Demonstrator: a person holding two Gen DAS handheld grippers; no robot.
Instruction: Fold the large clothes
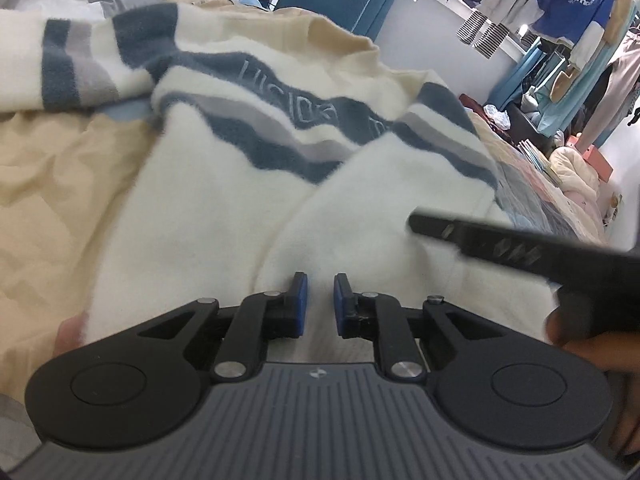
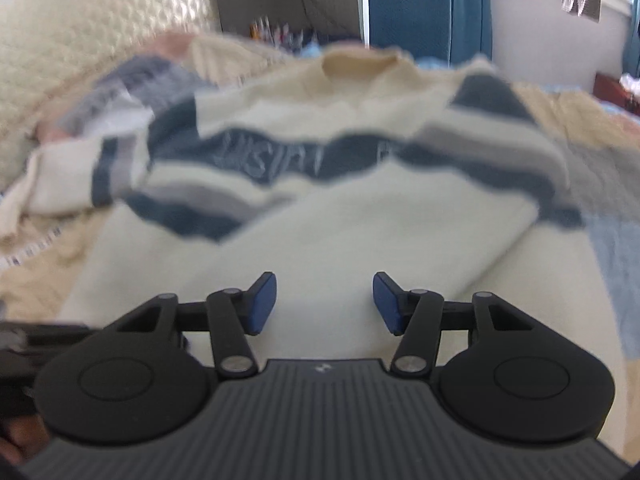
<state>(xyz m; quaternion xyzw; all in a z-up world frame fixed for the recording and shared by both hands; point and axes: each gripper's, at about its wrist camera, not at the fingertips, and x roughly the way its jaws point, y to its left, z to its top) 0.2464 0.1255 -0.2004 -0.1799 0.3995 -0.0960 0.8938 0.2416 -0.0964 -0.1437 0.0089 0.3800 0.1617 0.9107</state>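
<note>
The sweater is laid front-up on the bed, cream with navy and grey chest stripes. Its long axis runs straight away from both tools: hem at the near edge, collar at the far end. One sleeve is thrown out to the left; the right sleeve appears folded in across the body (blurred, so not certain).

The left tool is set over the lower body panel near the hem, its blue pads a narrow gap apart with cloth seen in the gap but not pinched. The right tool is held above the same panel, jaws spread wide, nothing held. It also shows as a dark bar at the left view's right edge, just beside the left tool.

Both tools are judged about equally near the hem, so a hem-to-collar fold along the long axis looks like the likely next move. The loose left sleeve is nearer the left tool, if it is to be tucked first.
</note>
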